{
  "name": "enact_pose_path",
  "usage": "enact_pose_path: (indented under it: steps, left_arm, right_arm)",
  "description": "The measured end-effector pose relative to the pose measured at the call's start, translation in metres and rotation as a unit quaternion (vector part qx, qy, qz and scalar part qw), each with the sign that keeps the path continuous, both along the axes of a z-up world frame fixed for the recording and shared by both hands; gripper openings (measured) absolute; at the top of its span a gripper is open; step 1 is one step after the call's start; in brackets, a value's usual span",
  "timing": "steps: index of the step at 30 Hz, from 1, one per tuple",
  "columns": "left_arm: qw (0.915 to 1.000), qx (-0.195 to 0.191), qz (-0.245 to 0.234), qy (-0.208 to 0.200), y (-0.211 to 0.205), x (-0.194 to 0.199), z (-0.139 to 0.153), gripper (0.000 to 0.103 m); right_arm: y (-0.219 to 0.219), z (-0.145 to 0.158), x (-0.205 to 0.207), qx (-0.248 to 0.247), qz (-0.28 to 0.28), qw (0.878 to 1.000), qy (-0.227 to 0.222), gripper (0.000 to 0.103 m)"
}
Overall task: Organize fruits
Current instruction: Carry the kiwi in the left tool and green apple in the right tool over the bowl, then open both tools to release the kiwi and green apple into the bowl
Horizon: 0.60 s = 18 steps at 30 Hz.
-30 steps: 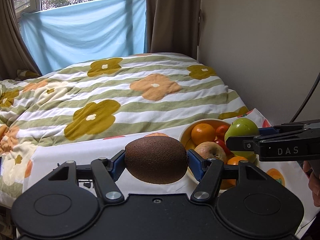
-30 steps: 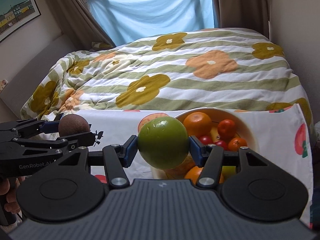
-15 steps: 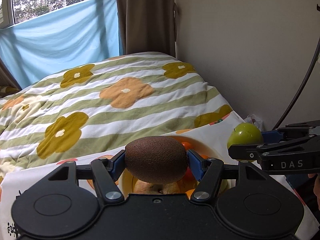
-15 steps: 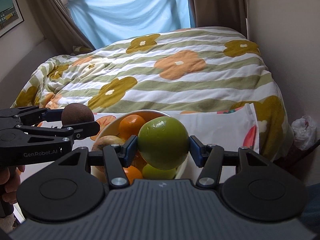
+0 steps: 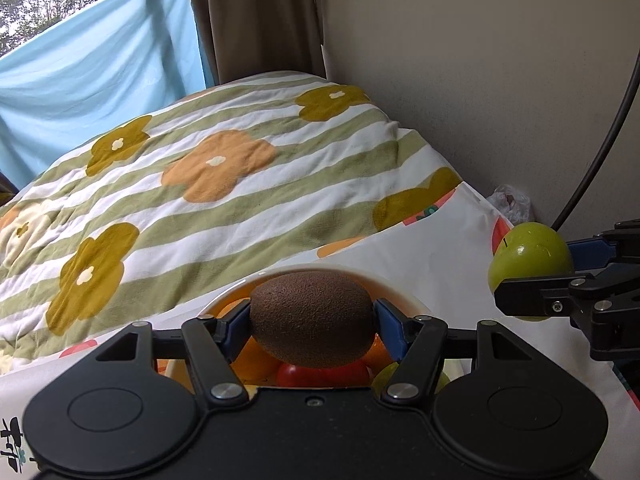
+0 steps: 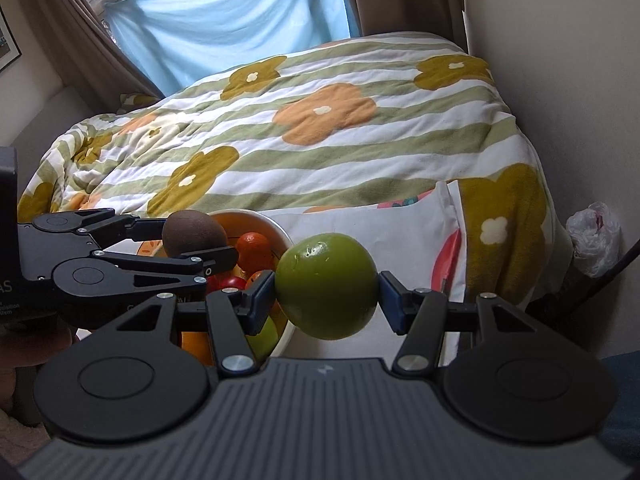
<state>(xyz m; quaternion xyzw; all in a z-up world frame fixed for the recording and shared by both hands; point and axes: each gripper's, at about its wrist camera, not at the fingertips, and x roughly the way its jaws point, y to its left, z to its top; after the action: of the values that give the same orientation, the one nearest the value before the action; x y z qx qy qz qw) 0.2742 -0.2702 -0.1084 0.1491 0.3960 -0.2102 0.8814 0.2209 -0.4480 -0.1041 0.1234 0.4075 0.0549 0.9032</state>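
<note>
My left gripper (image 5: 312, 322) is shut on a brown kiwi (image 5: 313, 317) and holds it over a white fruit bowl (image 5: 404, 294). The bowl holds oranges, red fruits and green ones, mostly hidden by the kiwi. In the right wrist view the kiwi (image 6: 194, 234) hangs above the bowl (image 6: 280, 236), which sits at the left. My right gripper (image 6: 327, 298) is shut on a green apple (image 6: 326, 286) and holds it to the right of the bowl, above the white cloth. The apple also shows in the left wrist view (image 5: 530, 258), right of the bowl.
The bowl stands on a white fruit-print cloth (image 6: 380, 232) at the foot of a bed with a striped flower quilt (image 6: 320, 128). A beige wall (image 5: 480, 80) runs close on the right. A plastic bag (image 6: 594, 240) and a black cable (image 5: 604, 128) lie by the wall.
Both grippers have swung to the right. The kiwi now hangs over the bowl, and the green apple has moved from above the bowl to its right side.
</note>
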Motion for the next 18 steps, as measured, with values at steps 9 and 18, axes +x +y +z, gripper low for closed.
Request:
enact_pose_path:
  steps: [9,18]
  left_arm:
    - [0.9994,0.008,-0.011,-0.031,0.004,-0.007,0.008,0.091]
    - [0.9991,-0.01,0.025,-0.032,0.047,-0.016,0.025,0.091]
  right_arm:
    - [-0.004,-0.002,0.004,0.003,-0.002,1.0,0.001,0.071]
    - [0.012,0.005,0.013,0.008,0.014,1.0,-0.007,0.071]
